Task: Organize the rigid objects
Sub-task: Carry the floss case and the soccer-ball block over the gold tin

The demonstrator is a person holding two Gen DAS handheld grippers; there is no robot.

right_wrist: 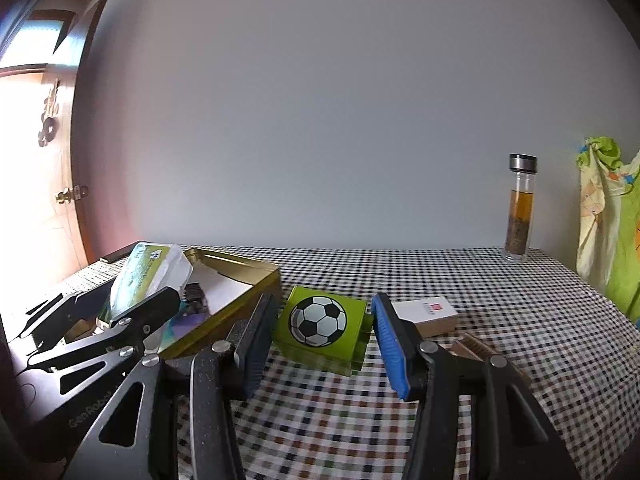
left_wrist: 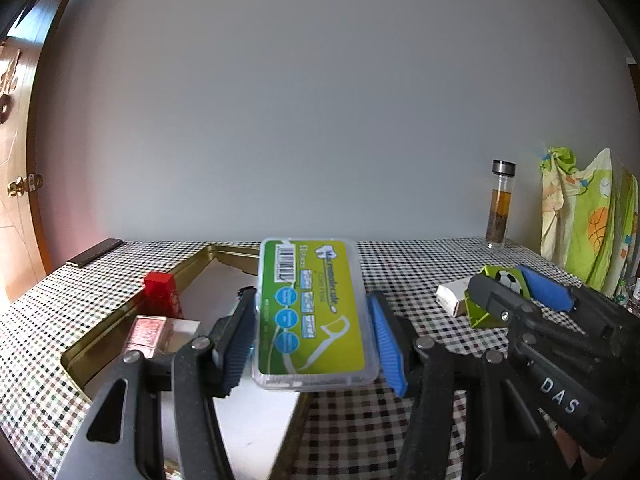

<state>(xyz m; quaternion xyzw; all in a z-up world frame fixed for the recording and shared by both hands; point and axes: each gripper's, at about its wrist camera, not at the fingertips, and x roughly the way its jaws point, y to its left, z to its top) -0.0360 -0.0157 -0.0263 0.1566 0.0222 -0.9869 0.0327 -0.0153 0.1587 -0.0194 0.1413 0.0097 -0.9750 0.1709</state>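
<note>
My left gripper [left_wrist: 311, 298] is shut on a clear floss-pick box [left_wrist: 312, 312] with a green label. It holds the box flat above the right rim of a gold tin tray [left_wrist: 224, 252]. From the right wrist view, the same floss-pick box [right_wrist: 148, 276] and left gripper [right_wrist: 124, 300] show at the left, over the tray [right_wrist: 240, 260]. My right gripper [right_wrist: 323, 304] is shut on a green box with a football print [right_wrist: 320, 322], tilted just above the checked cloth. The right gripper [left_wrist: 506, 280] sits to the right of the left one.
Inside the tray lie a red box [left_wrist: 160, 292] and a pinkish box [left_wrist: 146, 334] on white paper. A white box with a red mark [right_wrist: 428, 314] and a wooden piece [right_wrist: 476, 346] lie behind the right gripper. A tea bottle [right_wrist: 520, 208] and a hanging green cloth [right_wrist: 612, 220] stand far right.
</note>
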